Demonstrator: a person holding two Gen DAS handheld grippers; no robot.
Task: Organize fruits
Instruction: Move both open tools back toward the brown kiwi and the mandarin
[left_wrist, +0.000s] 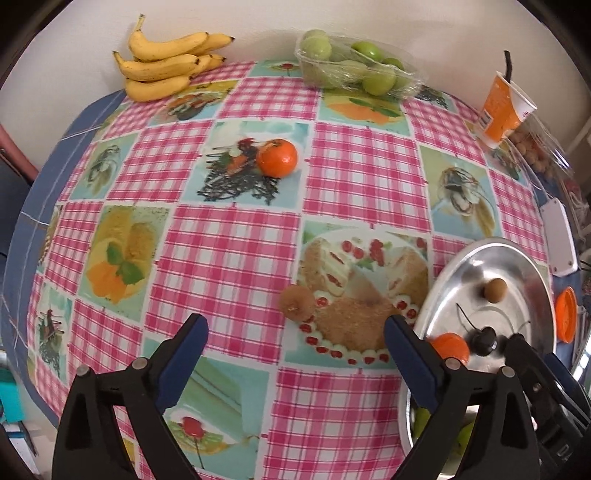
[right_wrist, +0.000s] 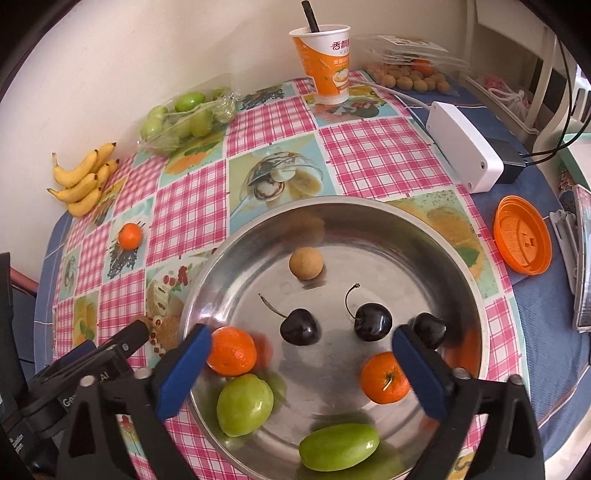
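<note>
The metal tray (right_wrist: 369, 221) on the worktop (right_wrist: 369, 155) holds two glossy tangerines (right_wrist: 232, 350), three dark cherries (right_wrist: 300, 326) with stems curving up and away, a round tan longan (right_wrist: 306, 263) and two green jujubes (right_wrist: 339, 447), the nearer one lying crosswise. The right hand-held gripper (right_wrist: 301, 369) hangs wide open above them, gripping nothing. The left hand-held gripper (left_wrist: 295, 354) is also wide and empty, over a fuzzy brown fruit (left_wrist: 297, 302) lying on the checked cloth (left_wrist: 236, 236) beside the tray.
</note>
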